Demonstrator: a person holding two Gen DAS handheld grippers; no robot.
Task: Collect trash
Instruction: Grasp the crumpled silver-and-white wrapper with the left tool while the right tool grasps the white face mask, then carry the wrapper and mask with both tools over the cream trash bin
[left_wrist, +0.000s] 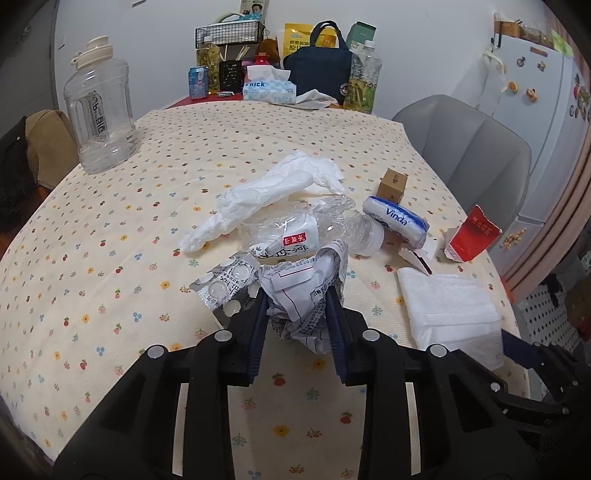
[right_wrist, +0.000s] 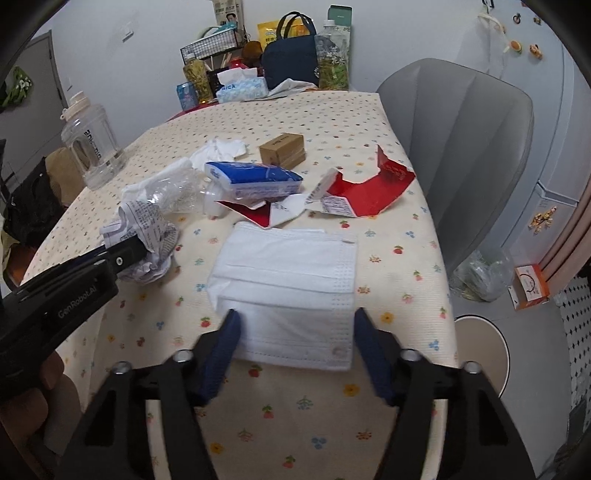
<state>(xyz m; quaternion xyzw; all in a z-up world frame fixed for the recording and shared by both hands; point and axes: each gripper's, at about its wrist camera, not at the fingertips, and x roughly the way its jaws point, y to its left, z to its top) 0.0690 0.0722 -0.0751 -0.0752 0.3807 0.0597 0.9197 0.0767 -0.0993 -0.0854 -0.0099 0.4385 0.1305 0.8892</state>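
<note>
My left gripper (left_wrist: 298, 302) is shut on a crumpled printed paper (left_wrist: 303, 280), with both pads pressed against its sides. The right wrist view shows that gripper (right_wrist: 127, 247) at the left with the paper (right_wrist: 147, 221). Just beyond lie a foil blister pack (left_wrist: 225, 280), a crushed clear bottle (left_wrist: 306, 229) and a white tissue (left_wrist: 266, 195). My right gripper (right_wrist: 295, 314) stands open astride the near edge of a white face mask (right_wrist: 288, 273), which lies flat on the floral tablecloth (right_wrist: 314, 402). A torn red carton (right_wrist: 369, 192) and a blue Vinda tissue pack (right_wrist: 255, 181) lie behind the mask.
A small brown box (right_wrist: 282, 149) sits mid-table and a big clear jug (left_wrist: 99, 118) at the far left. A tissue box (left_wrist: 269, 90), bottles and a navy bag (left_wrist: 321, 70) crowd the back. A grey chair (right_wrist: 469, 147) stands by the table's right edge.
</note>
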